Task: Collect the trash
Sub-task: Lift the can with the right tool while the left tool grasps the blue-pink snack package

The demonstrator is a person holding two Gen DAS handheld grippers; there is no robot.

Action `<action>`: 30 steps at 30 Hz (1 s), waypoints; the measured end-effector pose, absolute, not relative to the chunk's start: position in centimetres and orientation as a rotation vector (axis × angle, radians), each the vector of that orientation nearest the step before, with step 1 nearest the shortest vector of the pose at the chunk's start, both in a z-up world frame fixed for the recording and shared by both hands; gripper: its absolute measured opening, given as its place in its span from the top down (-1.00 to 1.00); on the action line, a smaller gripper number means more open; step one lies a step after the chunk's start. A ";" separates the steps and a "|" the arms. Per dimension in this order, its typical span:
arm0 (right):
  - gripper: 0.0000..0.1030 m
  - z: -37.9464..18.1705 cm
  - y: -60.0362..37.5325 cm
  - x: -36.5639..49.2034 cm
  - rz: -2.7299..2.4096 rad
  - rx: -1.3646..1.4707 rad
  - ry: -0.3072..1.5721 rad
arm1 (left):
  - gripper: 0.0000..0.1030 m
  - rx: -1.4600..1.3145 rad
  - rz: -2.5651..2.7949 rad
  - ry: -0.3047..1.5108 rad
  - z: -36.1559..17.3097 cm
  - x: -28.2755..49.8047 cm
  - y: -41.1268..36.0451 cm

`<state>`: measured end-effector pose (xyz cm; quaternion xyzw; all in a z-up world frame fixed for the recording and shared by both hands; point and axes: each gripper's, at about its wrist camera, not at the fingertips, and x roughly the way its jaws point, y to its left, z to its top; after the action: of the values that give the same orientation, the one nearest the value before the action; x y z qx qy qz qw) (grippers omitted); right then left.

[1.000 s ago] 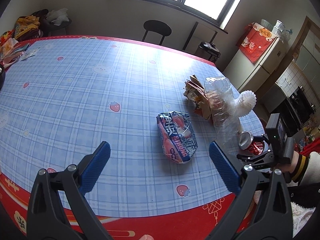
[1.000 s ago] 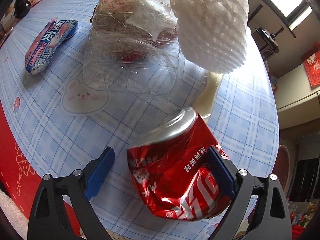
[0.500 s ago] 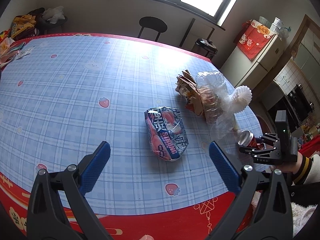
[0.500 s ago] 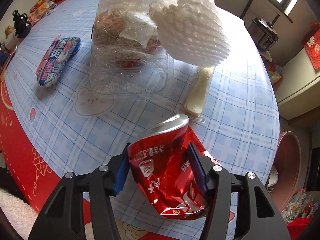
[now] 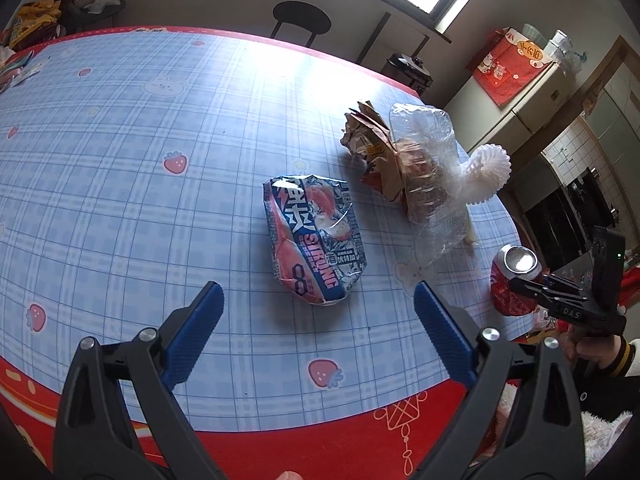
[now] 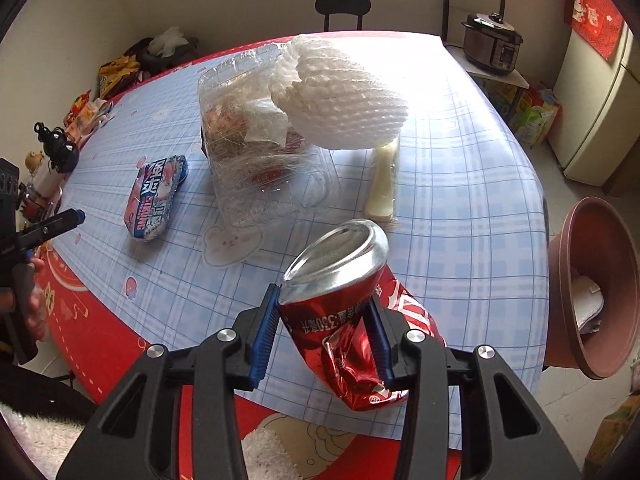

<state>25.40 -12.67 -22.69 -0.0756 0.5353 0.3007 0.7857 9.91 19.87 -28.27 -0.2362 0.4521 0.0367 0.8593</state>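
Observation:
My right gripper (image 6: 322,300) is shut on a crushed red cola can (image 6: 340,320) and holds it above the table's near edge. Its jaws are still closing, with both pads pressing the can's sides. The left wrist view shows that can (image 5: 514,280) at the right, in the right gripper (image 5: 520,284). My left gripper (image 5: 316,304) hangs open just short of a flattened blue-and-pink can (image 5: 312,240). Its jaws are closing a little and touch nothing. A clear plastic box (image 6: 260,152), a white foam net (image 6: 340,96) and crumpled brown paper (image 5: 372,140) lie beyond.
The table (image 5: 120,160) has a blue checked cloth with a red border. A brown tub (image 6: 592,292) stands off its right edge. A pale wrapper (image 6: 384,184) lies beside the plastic box. A black stool (image 5: 302,16) stands behind the table. Small items (image 6: 56,148) crowd the far left.
The right gripper closed on the red can, lifted it off the table and rolled. The left gripper came down closer to the flattened can, its jaws slightly narrower.

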 end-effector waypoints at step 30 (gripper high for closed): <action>0.23 -21.7 -15.8 23.8 0.589 -0.106 1.130 | 0.57 -0.669 -0.024 0.987 -35.1 18.0 21.8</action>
<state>23.81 -15.79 -21.71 -0.0497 0.5272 0.2748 0.8026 17.99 21.80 -35.08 -0.3149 0.4646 -0.0114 0.8276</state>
